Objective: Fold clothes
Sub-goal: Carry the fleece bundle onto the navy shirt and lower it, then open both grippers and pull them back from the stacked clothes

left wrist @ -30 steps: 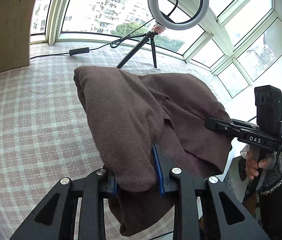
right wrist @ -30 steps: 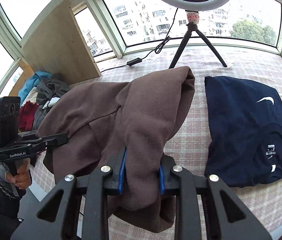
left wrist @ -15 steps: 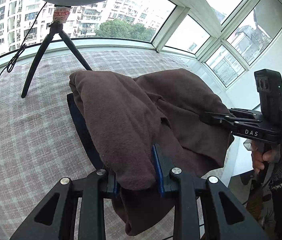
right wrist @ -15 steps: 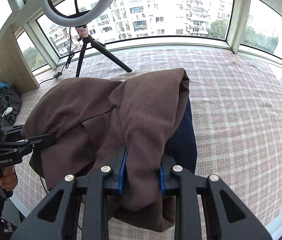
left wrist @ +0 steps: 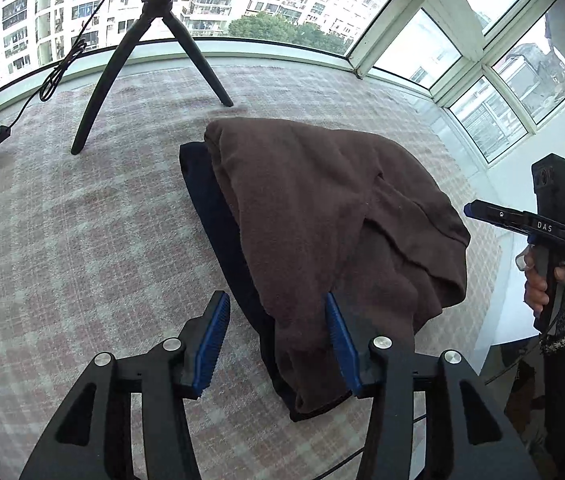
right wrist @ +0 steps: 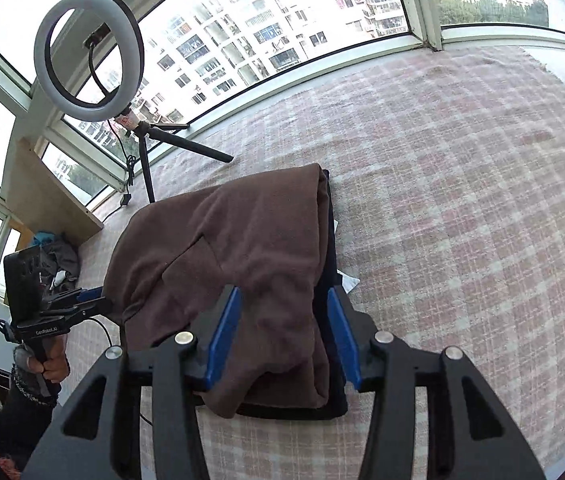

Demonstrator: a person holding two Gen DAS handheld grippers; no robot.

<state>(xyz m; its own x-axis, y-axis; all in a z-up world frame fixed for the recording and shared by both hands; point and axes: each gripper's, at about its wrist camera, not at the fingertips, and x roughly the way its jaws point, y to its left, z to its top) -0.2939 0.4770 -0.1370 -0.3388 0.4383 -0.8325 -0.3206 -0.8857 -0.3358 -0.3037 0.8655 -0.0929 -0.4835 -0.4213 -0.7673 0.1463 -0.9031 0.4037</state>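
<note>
Left wrist view: the left gripper [left wrist: 276, 344] has its fingers [left wrist: 213, 340] spread, holding nothing; the brown garment [left wrist: 322, 232] lies folded on the navy garment [left wrist: 218, 224], both on the plaid-covered surface [left wrist: 62, 240]; the right gripper [left wrist: 472, 210] stands apart beside the pile.

Right wrist view: the right gripper's fingers [right wrist: 222, 332] are spread astride the brown garment's near edge; judged step: stacking release; the next move calls for clean withdrawal.

1. The folded brown fleece garment [left wrist: 314, 216], carried in the air a second ago, now lies on the folded navy blue shirt [left wrist: 218, 216].
2. The left gripper [left wrist: 276, 344] and right gripper [right wrist: 284, 332], clamped on it before, have spread wide.
</note>
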